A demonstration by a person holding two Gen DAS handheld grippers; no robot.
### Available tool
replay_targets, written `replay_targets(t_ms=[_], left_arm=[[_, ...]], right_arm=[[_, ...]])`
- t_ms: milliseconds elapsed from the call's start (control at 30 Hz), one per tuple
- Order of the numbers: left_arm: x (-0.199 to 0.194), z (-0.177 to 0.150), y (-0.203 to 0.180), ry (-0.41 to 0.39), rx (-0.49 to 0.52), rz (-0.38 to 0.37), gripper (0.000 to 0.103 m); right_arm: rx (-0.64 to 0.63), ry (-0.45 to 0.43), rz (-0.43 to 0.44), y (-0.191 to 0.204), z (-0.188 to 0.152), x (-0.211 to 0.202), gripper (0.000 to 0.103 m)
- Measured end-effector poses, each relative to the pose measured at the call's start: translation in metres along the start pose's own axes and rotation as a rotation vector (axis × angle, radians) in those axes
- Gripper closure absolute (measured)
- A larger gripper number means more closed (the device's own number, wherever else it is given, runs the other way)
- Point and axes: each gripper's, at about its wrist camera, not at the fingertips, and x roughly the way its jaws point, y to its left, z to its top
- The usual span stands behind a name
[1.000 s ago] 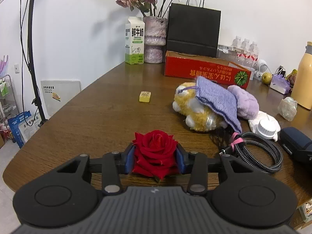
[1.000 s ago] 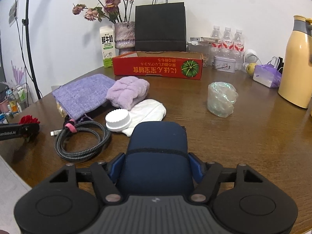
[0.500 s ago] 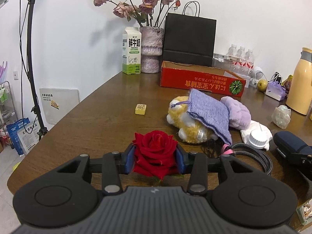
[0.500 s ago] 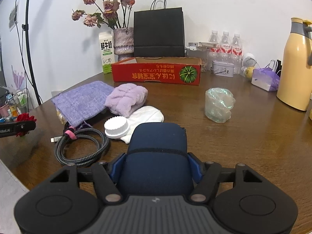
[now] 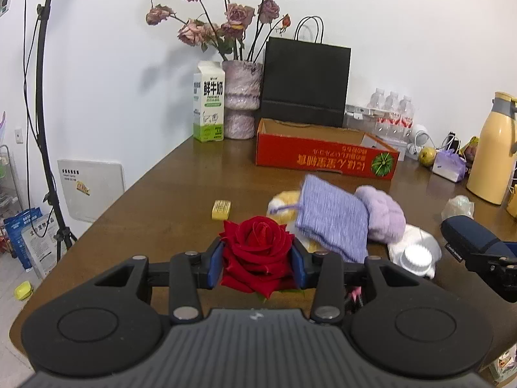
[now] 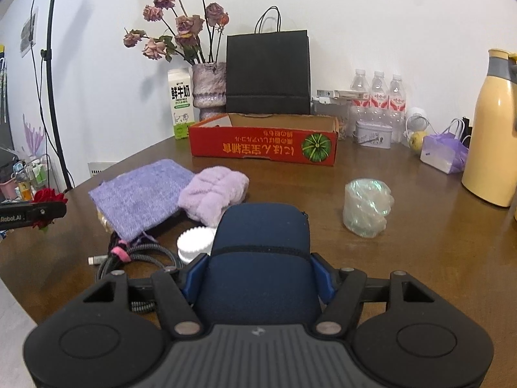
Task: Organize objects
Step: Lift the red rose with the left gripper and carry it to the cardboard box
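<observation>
Red rose (image 5: 258,252) sat clamped in the left gripper (image 5: 257,260); the right gripper (image 6: 257,278) held the navy case (image 6: 258,258); red box (image 6: 263,144) looked empty, clutter remained on the table (image 6: 420,258)

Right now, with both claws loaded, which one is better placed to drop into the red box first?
Right, probably. The right claw holds the navy case facing the red box squarely; the left claw, gripping the rose, sits farther off at the table's near corner.
</observation>
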Motion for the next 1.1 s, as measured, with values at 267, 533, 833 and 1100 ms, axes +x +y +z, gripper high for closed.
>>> replay_targets(t_ms=[267, 533, 833, 1100], left_arm=[[0.011, 0.019, -0.004, -0.017, 0.01, -0.024, 0.061], [0.028, 0.04, -0.008, -0.035, 0.018, -0.046, 0.061], [0.055, 0.061, -0.019, -0.045, 0.03, -0.076, 0.061], [0.078, 0.088, -0.03, -0.083, 0.03, -0.092, 0.061]], right_arm=[[-0.014, -0.024, 0.009, 0.001, 0.022, 0.011, 0.038], [-0.026, -0.038, 0.026, 0.004, 0.044, 0.031, 0.038], [-0.032, -0.052, 0.042, 0.006, 0.063, 0.056, 0.038], [-0.032, -0.077, 0.057, 0.009, 0.086, 0.08, 0.038]])
